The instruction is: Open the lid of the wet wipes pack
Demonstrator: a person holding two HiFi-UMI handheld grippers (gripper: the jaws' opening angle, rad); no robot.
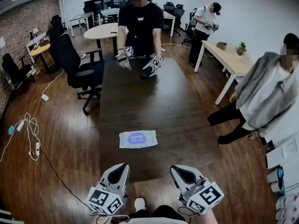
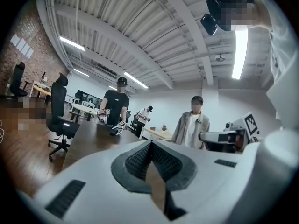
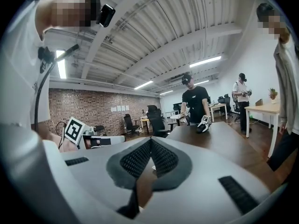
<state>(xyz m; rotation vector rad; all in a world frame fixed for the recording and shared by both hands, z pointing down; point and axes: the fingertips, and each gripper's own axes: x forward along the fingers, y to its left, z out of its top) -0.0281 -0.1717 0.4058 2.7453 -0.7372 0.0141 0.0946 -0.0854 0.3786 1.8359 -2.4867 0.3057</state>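
The wet wipes pack (image 1: 138, 139) lies flat on the dark wooden table (image 1: 140, 101), white with a blue-violet label, its lid down. My left gripper (image 1: 122, 166) and right gripper (image 1: 174, 168) hang side by side at the table's near edge, short of the pack and apart from it. Each points along the table toward the pack. In the left gripper view the ribbed pads (image 2: 140, 160) meet at the tip with nothing between them. The right gripper view shows the same: pads (image 3: 161, 158) closed together and empty. The pack is not clearly visible in either gripper view.
A person in black (image 1: 140, 17) stands at the table's far end, resting two grippers (image 1: 140, 64) on it. Another person in a grey jacket (image 1: 266, 92) stands close to the table's right side. A black office chair (image 1: 77, 64) is at the left, cables (image 1: 30, 129) lie on the floor.
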